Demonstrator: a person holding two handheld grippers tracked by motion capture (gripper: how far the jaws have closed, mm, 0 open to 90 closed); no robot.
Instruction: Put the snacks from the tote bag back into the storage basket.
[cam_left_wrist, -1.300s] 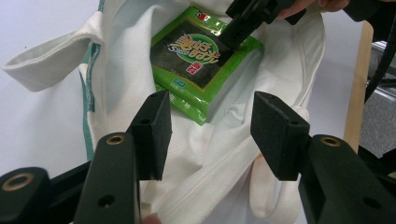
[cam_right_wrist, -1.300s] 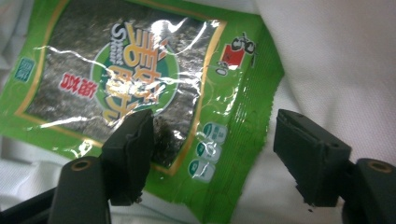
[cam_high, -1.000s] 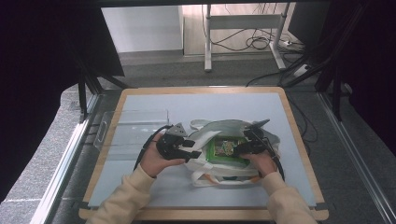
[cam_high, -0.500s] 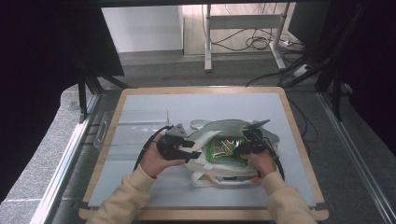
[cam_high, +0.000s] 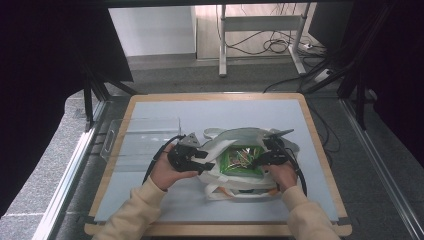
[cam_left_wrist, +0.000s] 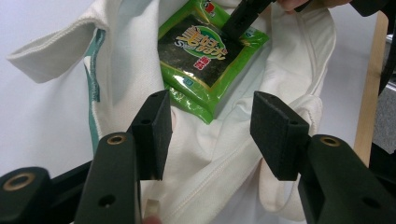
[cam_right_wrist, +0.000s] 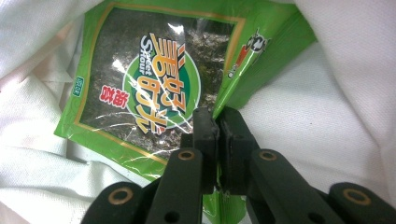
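Right gripper view is showing the right gripper pinching closed on the glossy green seaweed snack packet, now seemingly sinking deeper inside the white cloth tote bag, while the left gripper is gaping wide, empty, above the fabric.

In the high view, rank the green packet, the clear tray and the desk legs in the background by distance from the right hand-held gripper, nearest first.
1. Green packet, just left of the right hand-held gripper, inside the white bag.
2. Clear tray, at the table's left edge.
3. Desk legs, on the floor beyond the table.
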